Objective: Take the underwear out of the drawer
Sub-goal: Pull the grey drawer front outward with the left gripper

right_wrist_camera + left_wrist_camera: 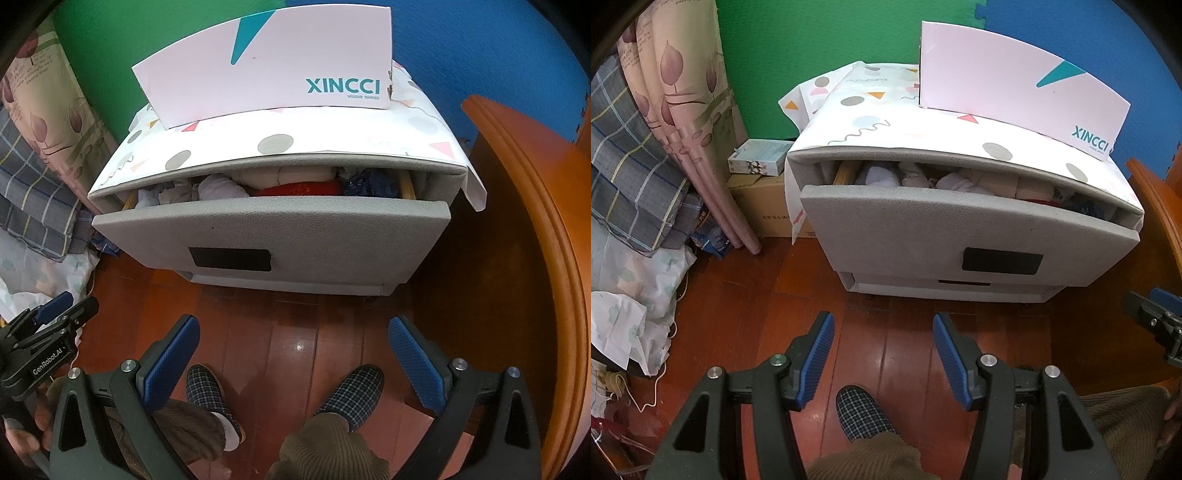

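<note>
Both grippers hang above the floor in front of the cabinet, well short of it: left gripper (pixel 882 354) has its jaws apart with nothing between them, right gripper (pixel 293 354) likewise, spread wider. The drawer (pixel 271 232) is pulled out only partway; the gap under the cabinet top (pixel 280 162) is narrow. The underwear sits inside as a packed jumble: white rolled pieces (pixel 221 190), a red piece (pixel 299 189), a dark blue piece (pixel 369 184). Risks as I see them: the slot looks too tight for open jaws, so fingers could hit the drawer front or the top lip; a blind pinch into the pile likely grabs several pieces or snags a neighbour; a snag on the way out could drag the light drawer or jolt the shoe box (pixel 273 62) standing on top. Pulling the drawer further first would cut most of this. The person's slippers (pixel 354 387) sit right below the grippers, so dropped items land there.
</note>
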The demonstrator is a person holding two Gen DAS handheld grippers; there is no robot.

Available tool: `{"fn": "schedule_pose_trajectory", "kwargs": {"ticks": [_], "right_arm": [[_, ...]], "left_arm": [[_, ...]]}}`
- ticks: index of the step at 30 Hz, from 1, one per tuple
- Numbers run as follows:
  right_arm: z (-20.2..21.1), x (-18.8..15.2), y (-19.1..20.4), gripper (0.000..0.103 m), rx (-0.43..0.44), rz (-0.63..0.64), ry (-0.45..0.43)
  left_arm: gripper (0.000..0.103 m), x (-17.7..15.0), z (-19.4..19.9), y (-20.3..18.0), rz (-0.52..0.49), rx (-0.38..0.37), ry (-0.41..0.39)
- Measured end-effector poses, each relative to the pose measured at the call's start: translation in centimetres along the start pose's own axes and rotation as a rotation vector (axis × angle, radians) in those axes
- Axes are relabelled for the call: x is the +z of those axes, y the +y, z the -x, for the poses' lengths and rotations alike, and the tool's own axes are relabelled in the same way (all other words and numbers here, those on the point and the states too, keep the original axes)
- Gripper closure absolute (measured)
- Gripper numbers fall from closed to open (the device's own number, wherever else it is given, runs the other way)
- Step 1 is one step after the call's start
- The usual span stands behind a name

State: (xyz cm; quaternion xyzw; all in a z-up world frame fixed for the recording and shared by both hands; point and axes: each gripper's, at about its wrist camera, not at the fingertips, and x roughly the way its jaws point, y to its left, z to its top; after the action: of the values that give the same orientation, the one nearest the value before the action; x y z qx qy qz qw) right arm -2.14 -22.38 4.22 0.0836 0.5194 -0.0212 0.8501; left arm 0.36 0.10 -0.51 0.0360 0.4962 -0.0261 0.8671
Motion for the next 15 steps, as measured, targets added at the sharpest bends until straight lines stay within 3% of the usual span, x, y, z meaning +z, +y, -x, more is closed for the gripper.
{"fn": "schedule_pose_trajectory", "kwargs": {"ticks": [7,11,15], "right_arm": [[0.1,-0.1,-0.9,0.002,0.013,-0.016,-0.002],[0.0,0.0,-1.4,0.002,0.036,-0.042,0.001],[0.0,0.0,-2.1,0.002,0.063,-0.067,0.001]], "left_arm": [[0.046,0.9,0.2,0.5,0.037,-0.027,-0.001],[0.046,2.0,0.4,1.7,0.128,-0.193,0.000],[0.046,3.7,0.2,2.7,0.217,-0.274,-0.008]]}}
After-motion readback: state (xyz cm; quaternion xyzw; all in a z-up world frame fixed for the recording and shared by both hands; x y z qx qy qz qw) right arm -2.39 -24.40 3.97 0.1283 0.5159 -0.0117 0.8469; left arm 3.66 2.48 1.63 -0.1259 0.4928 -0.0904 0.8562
